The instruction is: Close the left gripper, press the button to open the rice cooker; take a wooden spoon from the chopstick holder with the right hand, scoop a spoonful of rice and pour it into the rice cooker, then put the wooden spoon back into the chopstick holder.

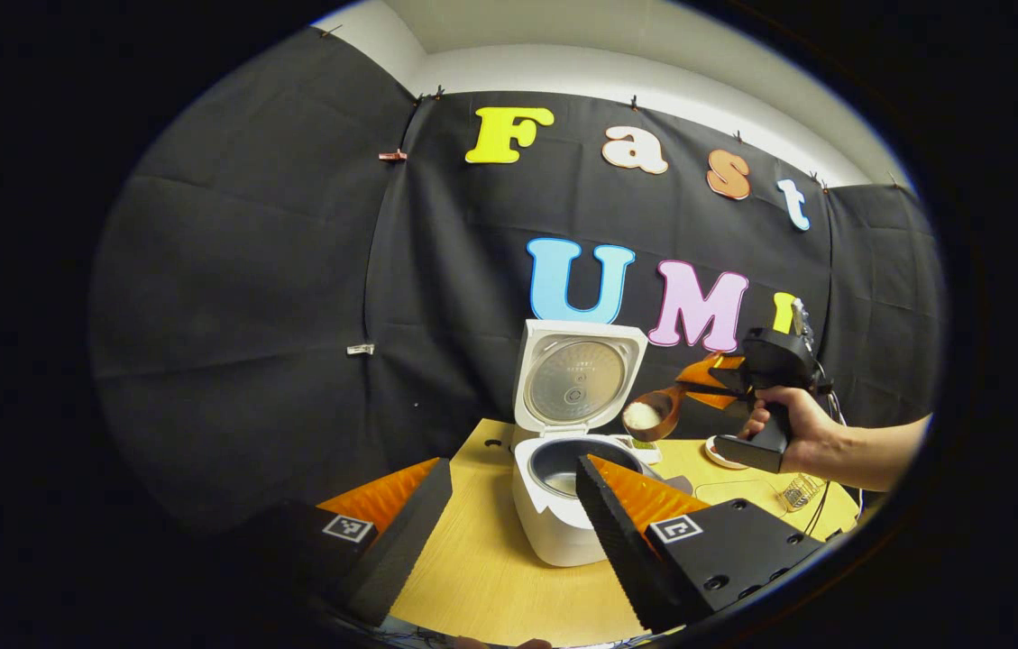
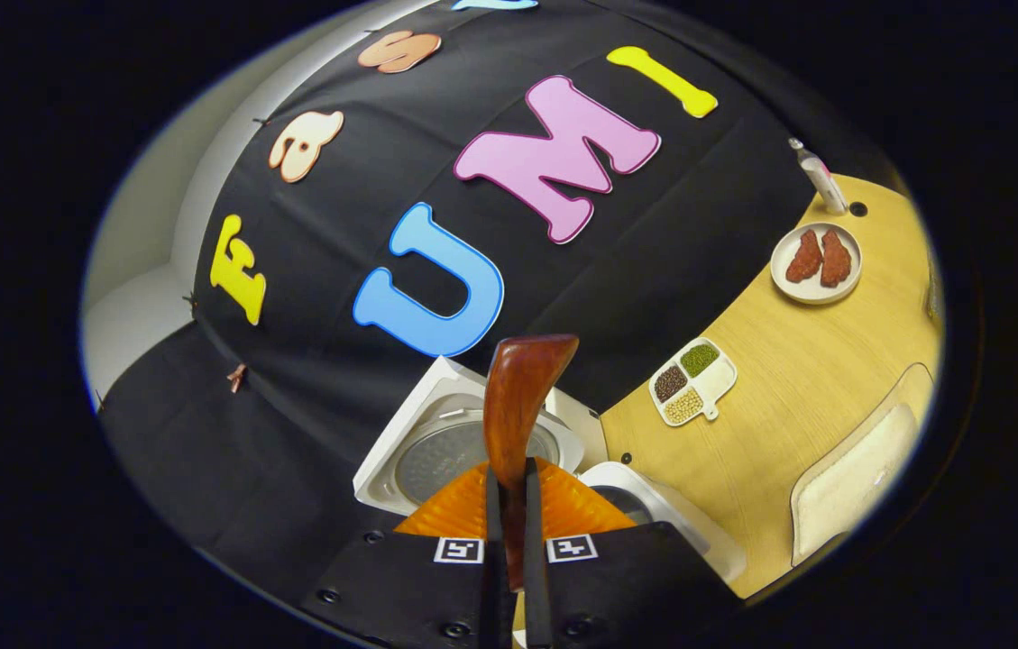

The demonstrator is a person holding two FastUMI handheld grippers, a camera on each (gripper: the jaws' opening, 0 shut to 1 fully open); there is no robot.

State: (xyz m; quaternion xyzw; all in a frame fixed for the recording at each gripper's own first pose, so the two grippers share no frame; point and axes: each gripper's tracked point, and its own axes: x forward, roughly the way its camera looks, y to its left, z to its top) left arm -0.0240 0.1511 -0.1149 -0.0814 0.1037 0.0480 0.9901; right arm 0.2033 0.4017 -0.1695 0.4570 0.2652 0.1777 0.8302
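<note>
Spoonful of rice held beside the open cooker

Rice cooker (image 1: 563,487) stands on the wooden table (image 1: 490,577) with its lid (image 1: 576,379) swung up and back against the black cloth wall; the inner pot (image 1: 563,464) is exposed. From the left gripper view, the left gripper (image 1: 513,518) sits low in front of the cooker, fingers spread wide apart, gripping nothing. The right gripper (image 1: 711,383) is off to the right, a hand (image 1: 793,428) wrapped around its handle. Its fingers are pressed together on the handle of the wooden spoon (image 1: 653,413). The spoon's bowl carries a heap of white rice (image 1: 642,415) and hangs above the table, just right of the raised lid, higher than the pot rim.

From the right gripper view, the spoon (image 2: 518,397) runs forward out of the clamped fingers (image 2: 554,505), underside of the bowl showing, above the lid (image 2: 454,442). Farther along the table: a divided dish of beans (image 2: 691,382), a plate (image 2: 815,263) with two reddish-brown pieces, and a slim bottle (image 2: 820,176) by the wall.
</note>
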